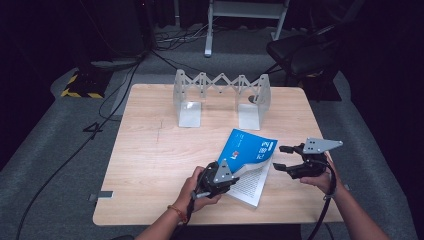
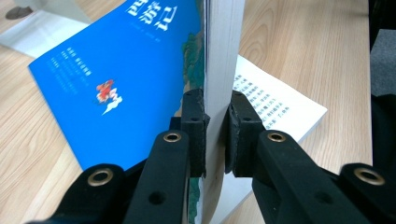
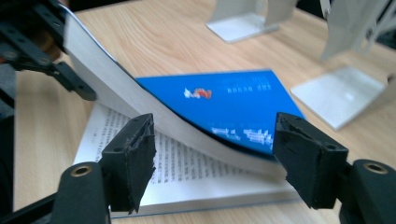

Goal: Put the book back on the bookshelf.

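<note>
The blue book [image 1: 248,165] lies on the wooden table [image 1: 150,150] at about five o'clock from its middle, with the white folding bookend rack [image 1: 221,97] well apart at twelve o'clock. The left gripper [image 1: 225,176] is clamped on a lifted sheaf of front pages with the cover. The right gripper [image 1: 280,157], just beside the book at three o'clock, has its jaws spread and holds nothing.

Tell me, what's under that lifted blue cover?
Under the cover and the wad of pages pinched in the left gripper lies an open printed page. Its far strip is hidden.
</note>
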The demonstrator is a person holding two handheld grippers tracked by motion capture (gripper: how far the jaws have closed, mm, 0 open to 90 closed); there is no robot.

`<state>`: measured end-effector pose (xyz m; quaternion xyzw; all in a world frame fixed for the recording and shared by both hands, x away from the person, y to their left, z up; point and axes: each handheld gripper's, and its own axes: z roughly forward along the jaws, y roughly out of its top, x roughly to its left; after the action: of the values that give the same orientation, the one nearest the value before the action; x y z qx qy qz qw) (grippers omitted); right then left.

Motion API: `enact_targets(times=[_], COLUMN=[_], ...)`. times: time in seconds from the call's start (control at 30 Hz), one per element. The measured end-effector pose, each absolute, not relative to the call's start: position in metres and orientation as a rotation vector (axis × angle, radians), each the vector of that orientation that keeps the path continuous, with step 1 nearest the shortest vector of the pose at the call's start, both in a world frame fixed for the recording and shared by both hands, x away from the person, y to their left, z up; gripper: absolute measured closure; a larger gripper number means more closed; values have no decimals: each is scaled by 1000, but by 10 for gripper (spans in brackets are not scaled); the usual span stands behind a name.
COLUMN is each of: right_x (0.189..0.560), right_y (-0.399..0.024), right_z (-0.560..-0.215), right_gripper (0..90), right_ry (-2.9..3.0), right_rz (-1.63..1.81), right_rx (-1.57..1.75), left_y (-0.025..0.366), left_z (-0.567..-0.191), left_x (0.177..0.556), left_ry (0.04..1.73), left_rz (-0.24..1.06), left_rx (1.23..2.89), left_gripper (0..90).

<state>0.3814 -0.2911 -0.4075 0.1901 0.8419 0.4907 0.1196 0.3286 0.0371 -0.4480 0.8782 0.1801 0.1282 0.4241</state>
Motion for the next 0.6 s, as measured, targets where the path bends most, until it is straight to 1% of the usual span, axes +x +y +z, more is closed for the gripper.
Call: enact_targets(times=[0.1,0.23,0.37,0.5,0.6], right_x=[382,390,401,409,410], right_y=[-283,-260,-243,-237,-233], right_z=[-405,-411,-421,-434,-445], right_gripper=[300,297,298,308,320], right_ry=[2474,2563,2634,2670,2662], right_rz=[1445,1415,1365,1333,1212], right_rx=[496,367,273,241,229], left_y=[47,66,77,89,93], left_z=[-448,-448,-448,-447,-447], left_x=[329,332,334,337,339], left_ry=[447,457,450,452,448], left_rz=[318,303,304,297,295], left_rx=[2198,2190,2203,2214,2219], left_gripper=[796,793,788,782,777])
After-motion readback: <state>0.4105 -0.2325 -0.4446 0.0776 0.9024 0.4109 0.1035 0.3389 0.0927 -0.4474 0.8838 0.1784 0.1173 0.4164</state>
